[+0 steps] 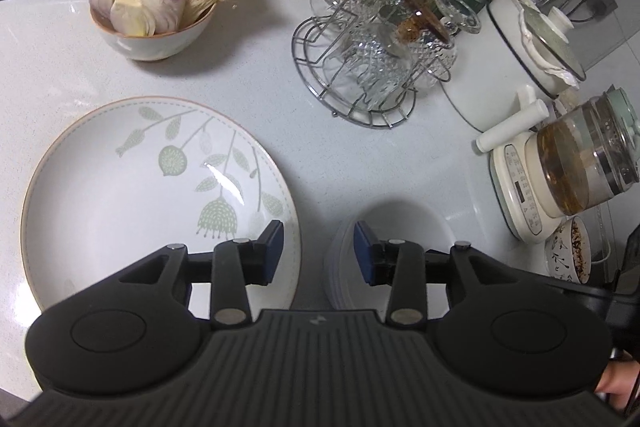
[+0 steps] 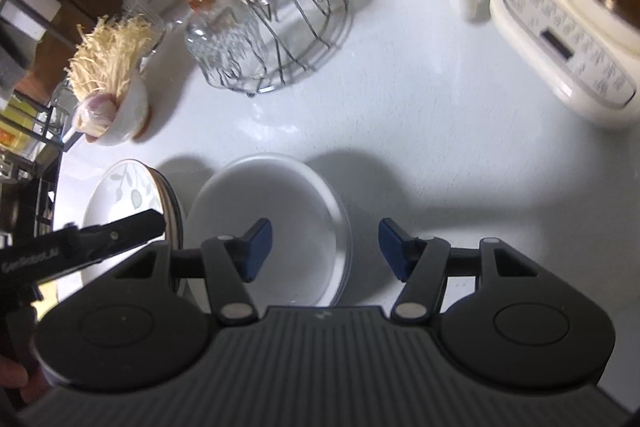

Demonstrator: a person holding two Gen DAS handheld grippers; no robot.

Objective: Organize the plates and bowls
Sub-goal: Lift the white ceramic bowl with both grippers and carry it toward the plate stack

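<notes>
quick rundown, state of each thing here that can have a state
left gripper: open, holding nothing
right gripper: open, holding nothing
white plate with green leaf print: empty, flat on the counter
stack of plain white bowls: nested, top one empty
grey bowl with brown rim: full, cut onion and enoki mushrooms
glass kettle on cream base: partly filled with brown liquid
white pot: glass lid on
clear glass cups on wire rack: upside down

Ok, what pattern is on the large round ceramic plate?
Pale green leaves and flowers on white, thin brown rim, on the large round plate; clearest in the left wrist view.
</notes>
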